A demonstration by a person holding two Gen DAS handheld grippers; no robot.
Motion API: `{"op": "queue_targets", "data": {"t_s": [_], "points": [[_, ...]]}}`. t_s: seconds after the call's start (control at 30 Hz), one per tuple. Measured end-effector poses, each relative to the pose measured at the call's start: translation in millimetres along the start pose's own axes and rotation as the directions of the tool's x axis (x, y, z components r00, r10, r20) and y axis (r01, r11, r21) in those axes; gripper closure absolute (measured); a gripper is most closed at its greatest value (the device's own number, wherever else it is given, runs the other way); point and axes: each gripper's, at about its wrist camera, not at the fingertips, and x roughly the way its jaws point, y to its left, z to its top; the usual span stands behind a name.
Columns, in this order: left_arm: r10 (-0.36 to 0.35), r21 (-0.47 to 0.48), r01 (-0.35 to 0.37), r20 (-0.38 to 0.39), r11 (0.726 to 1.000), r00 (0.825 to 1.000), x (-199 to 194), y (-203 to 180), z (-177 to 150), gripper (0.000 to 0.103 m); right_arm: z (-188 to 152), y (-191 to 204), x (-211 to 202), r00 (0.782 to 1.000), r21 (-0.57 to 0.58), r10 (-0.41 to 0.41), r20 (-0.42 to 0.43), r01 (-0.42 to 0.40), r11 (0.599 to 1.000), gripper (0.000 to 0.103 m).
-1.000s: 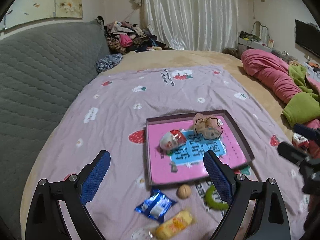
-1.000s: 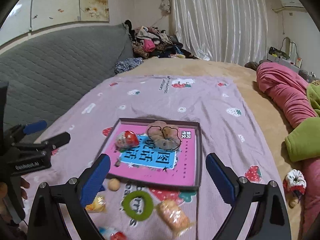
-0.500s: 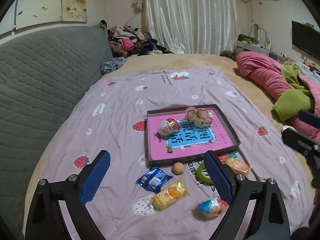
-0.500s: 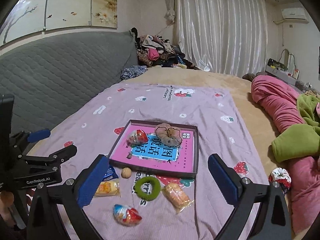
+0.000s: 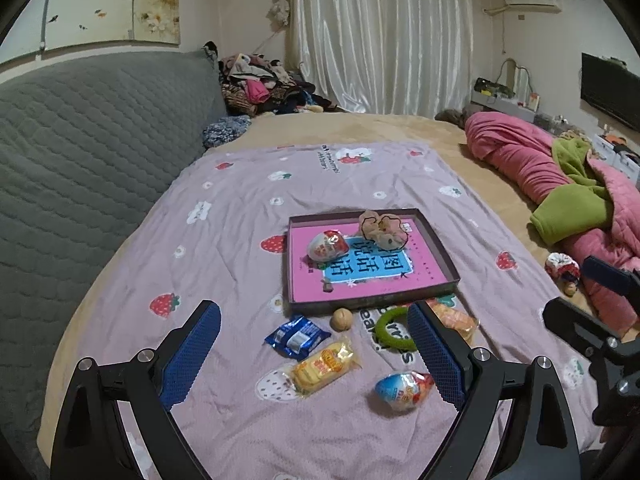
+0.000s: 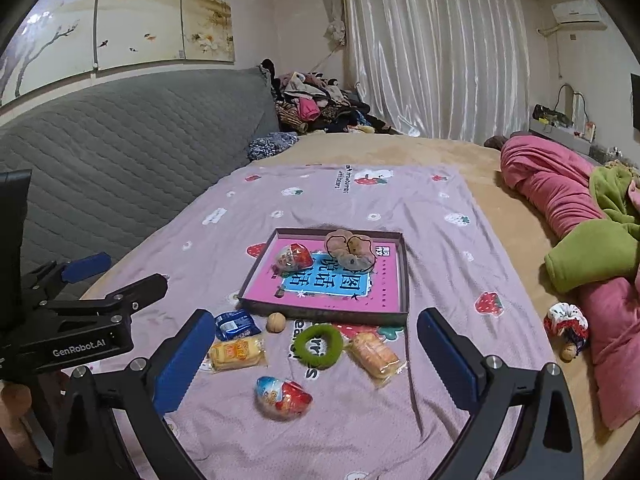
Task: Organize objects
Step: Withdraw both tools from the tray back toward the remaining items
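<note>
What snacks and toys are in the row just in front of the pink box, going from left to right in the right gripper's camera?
Blue packet → walnut → green ring → orange snack bag. The yellow snack bag sits under the blue packet, so it has no clear place in the order.

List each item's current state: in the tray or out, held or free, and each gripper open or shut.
Tray: flat on the blanket.
Scrunchie: in tray.
Red egg: in tray.
Blue egg: outside, free.
Green ring: outside, free.
Walnut: outside.
Left gripper: open, empty.
Right gripper: open, empty.
</note>
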Motion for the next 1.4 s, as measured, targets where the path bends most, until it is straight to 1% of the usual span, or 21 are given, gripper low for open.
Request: {"op": "queue_targets", "data": {"t_s": [0.13, 0.27, 0.37, 0.5, 0.7, 0.87, 1.1, 1.4], "points": [[-0.017, -0.028, 0.017, -0.011, 0.999, 1.0, -6.9, 5.3, -7.6, 0.008, -2.4, 5.7, -4.5, 1.0, -0.018, -0.018, -0.006, 0.018, 1.0, 0.001], [0.004, -0.023, -0.004, -0.007, 1.0, 1.0, -14.2, 8.6, -13.3, 0.008, -4.7, 13.9, -13.9, 0.999, -0.043, -0.035, 0.011, 0.036, 0.998, 0.001], [0.0, -0.023, 0.0, -0.005, 1.0, 1.0, -17.9, 9.7, -17.4, 0.008, -6.8, 19.0, -18.8, 1.0, -0.05, -0.024, 0.016, 0.024, 0.998, 0.001], [-0.008, -0.021, 0.008, -0.011, 1.0, 1.0, -22.4, 11.2, -23.5, 0.008, -11.6, 30.5, -24.5, 0.999, -0.08, -0.032, 0.02, 0.033, 0.996, 0.001], [0.004, -0.016, -0.004, 0.001, 1.0, 1.0, -32.5, 13.0, -34.7, 0.008, -24.2, 39.8, -31.8, 0.999, -0.109, -0.031, 0.03, 0.034, 0.994, 0.001], [0.005, -0.021, -0.005, 0.006, 1.0, 1.0, -37.3, 12.5, -45.0, 0.008, -36.9, 39.3, -34.7, 0.999, -0.105, -0.025, 0.024, 0.027, 0.994, 0.001], [0.0, -0.031, 0.0, -0.002, 1.0, 1.0, -36.0, 11.6, -57.8, 0.008, -51.5, 35.1, -28.9, 1.0, -0.089, -0.018, -0.003, 0.018, 0.996, 0.001], [0.001, -0.024, -0.002, -0.028, 1.0, 1.0, -25.5, 4.5, -73.4, 0.008, -66.2, 28.4, -24.5, 1.0, -0.072, 0.006, -0.023, -0.007, 0.997, 0.001]]}}
